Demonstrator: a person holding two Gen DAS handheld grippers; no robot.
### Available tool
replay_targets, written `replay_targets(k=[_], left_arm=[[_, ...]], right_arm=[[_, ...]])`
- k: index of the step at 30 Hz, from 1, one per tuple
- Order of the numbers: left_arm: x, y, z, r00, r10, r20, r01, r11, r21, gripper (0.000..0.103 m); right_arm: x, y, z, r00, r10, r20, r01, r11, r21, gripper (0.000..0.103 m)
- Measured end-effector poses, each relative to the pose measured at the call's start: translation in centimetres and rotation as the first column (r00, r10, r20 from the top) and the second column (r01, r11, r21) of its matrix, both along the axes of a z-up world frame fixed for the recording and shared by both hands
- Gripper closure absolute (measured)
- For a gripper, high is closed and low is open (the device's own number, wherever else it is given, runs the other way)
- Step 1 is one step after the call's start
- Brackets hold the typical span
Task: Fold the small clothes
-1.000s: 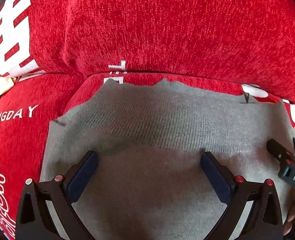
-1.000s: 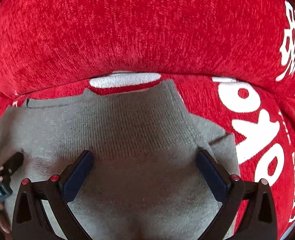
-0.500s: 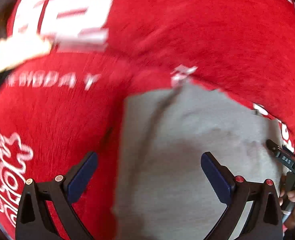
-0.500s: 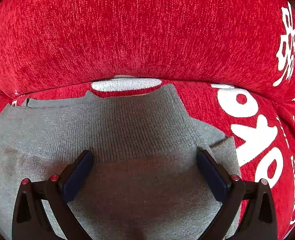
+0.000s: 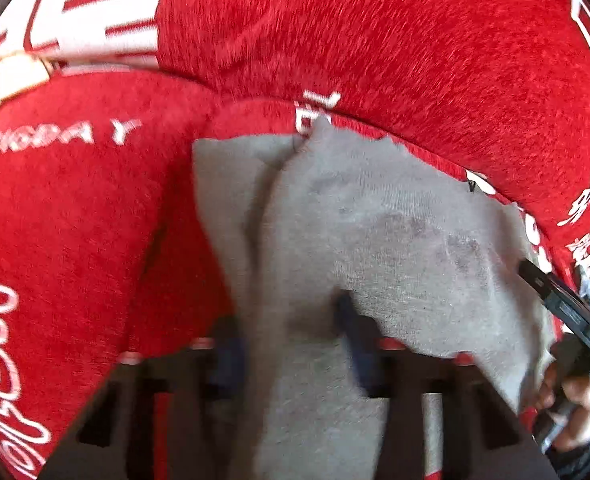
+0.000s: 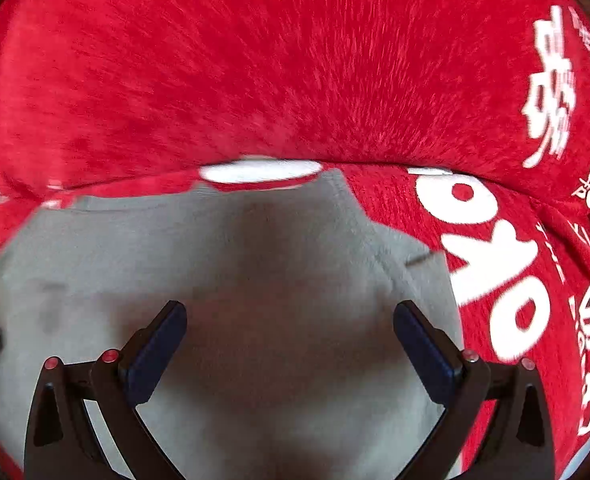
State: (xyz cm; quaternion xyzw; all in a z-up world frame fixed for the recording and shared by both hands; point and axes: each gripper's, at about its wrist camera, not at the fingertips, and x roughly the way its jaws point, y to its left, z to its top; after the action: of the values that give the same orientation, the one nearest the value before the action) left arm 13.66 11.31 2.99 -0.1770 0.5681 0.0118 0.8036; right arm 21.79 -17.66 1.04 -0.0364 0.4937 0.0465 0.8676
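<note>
Left hand-held gripper [image 5: 291,344] now pinches grey garment [image 5: 395,232]; right hand-held gripper [image 6: 289,344] gapes above red sofa [image 6: 295,80].

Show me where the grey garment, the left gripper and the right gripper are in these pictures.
grey garment [image 5: 395,232]: left wrist view, its upper flat part.
left gripper [image 5: 291,340]: left wrist view, between its blurred fingertips, cloth there.
right gripper [image 6: 289,320]: right wrist view, the gap between its fingertips.

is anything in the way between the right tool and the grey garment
Nothing visible is. The right tool hangs open directly over the grey garment, with only its knit between and ahead of the fingers. The garment lies on the red cushion. The left tool appears closed on a fold of it, though that view is blurred.
</note>
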Motion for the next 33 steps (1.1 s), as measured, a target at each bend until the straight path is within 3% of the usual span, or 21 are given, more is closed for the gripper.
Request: replay_targets(k=[6, 11, 15, 17, 20, 25, 33], left_arm=[[0.2, 0.4, 0.8, 1.0, 0.018, -0.015, -0.018, 1.0, -0.004, 0.078], [-0.2, 0.6, 2.1, 0.999, 0.032, -0.013, -0.032, 0.999, 0.007, 0.086], [0.1, -0.2, 3.4, 0.999, 0.039, -0.026, -0.038, 0.999, 0.033, 0.089], [0.3, -0.9, 4.1, 0.999, 0.035, -0.028, -0.033, 0.998, 0.052, 0.089], [0.9, -2.6, 4.6, 0.999, 0.028, -0.043, -0.024, 0.995, 0.098, 0.089], [2.2, -5.9, 5.3, 0.995, 0.021, -0.102, -0.002, 0.983, 0.186, 0.09], [4.3, -15.7, 11.7, 0.997, -0.029, -0.076, 0.047, 0.968, 0.247, 0.091]], right_arm=[[-3.8, 3.5, -1.5, 0.994, 0.084, -0.075, -0.088, 0.995, -0.046, 0.0], [-4.8, 4.2, -2.7, 0.994, 0.103, 0.02, -0.101, 0.99, -0.103, 0.0], [-3.9, 3.9, -2.3, 0.992, 0.116, -0.037, -0.119, 0.989, -0.087, 0.0], [-3.0, 2.4, -1.4, 0.99, 0.09, -0.105, -0.094, 0.995, -0.036, 0.0], [-4.1, -0.5, 1.0, 0.999, 0.036, -0.038, -0.034, 0.998, 0.05, 0.0], [-5.2, -4.8, 1.1, 0.998, 0.02, -0.067, -0.021, 1.0, -0.004, 0.0], [-6.9, -14.7, 2.4, 0.997, -0.068, -0.028, 0.07, 0.994, 0.082, 0.0]])
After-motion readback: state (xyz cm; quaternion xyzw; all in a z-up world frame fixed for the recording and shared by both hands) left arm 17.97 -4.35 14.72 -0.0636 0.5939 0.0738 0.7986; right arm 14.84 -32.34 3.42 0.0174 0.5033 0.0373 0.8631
